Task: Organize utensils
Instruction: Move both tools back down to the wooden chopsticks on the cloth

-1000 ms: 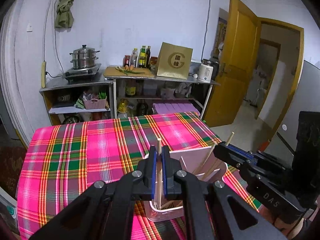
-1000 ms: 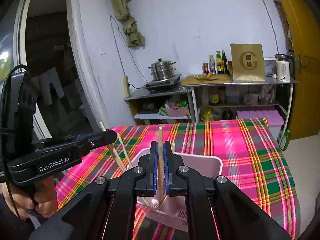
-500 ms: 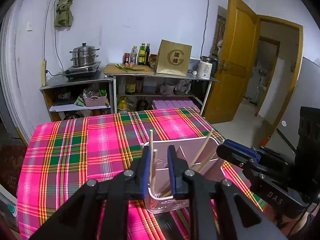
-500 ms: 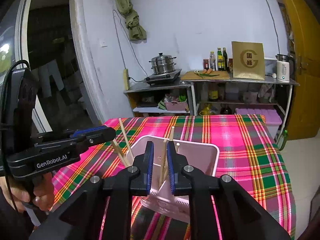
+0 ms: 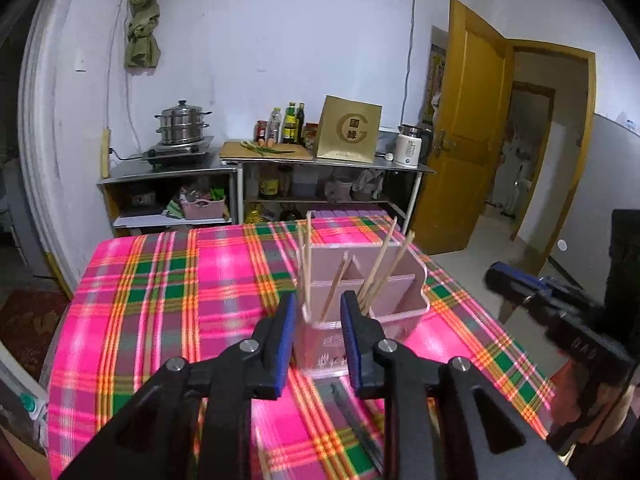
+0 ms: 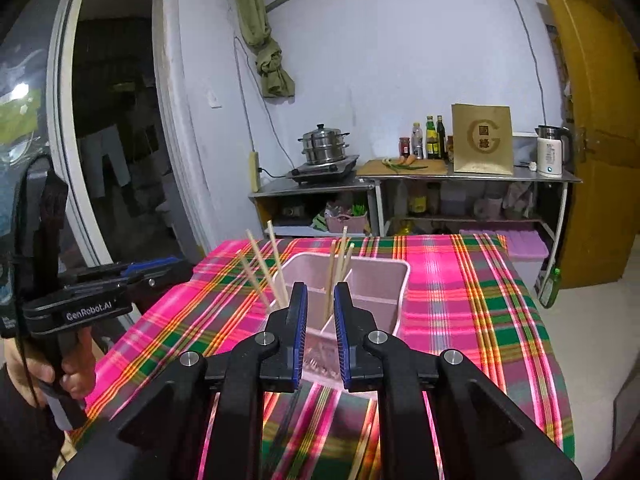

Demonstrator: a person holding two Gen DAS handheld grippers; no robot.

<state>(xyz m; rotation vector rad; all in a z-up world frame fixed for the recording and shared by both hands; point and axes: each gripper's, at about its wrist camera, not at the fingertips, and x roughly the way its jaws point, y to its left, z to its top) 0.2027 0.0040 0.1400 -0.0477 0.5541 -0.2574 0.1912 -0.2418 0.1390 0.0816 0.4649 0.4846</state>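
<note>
A pink divided utensil holder (image 5: 396, 292) stands on the plaid tablecloth; it also shows in the right wrist view (image 6: 380, 284). Several wooden chopsticks (image 5: 306, 264) stand loosely in its compartments, also seen in the right wrist view (image 6: 276, 264). My left gripper (image 5: 318, 312) is open and empty, just in front of the holder. My right gripper (image 6: 320, 300) is open and empty, just in front of the holder from the other side. Each gripper shows in the other's view: the right one (image 5: 520, 288) and the left one (image 6: 132, 272).
The pink plaid table (image 5: 160, 300) carries a dark utensil (image 5: 352, 412) lying near the front edge, also seen in the right wrist view (image 6: 288, 412). Metal shelves (image 5: 240, 168) with a steamer pot, bottles and a kettle stand behind. A yellow door (image 5: 472, 140) is open at the right.
Both grippers opened and let go of their chopsticks, which now stand in the holder. Both grippers drew back from the holder.
</note>
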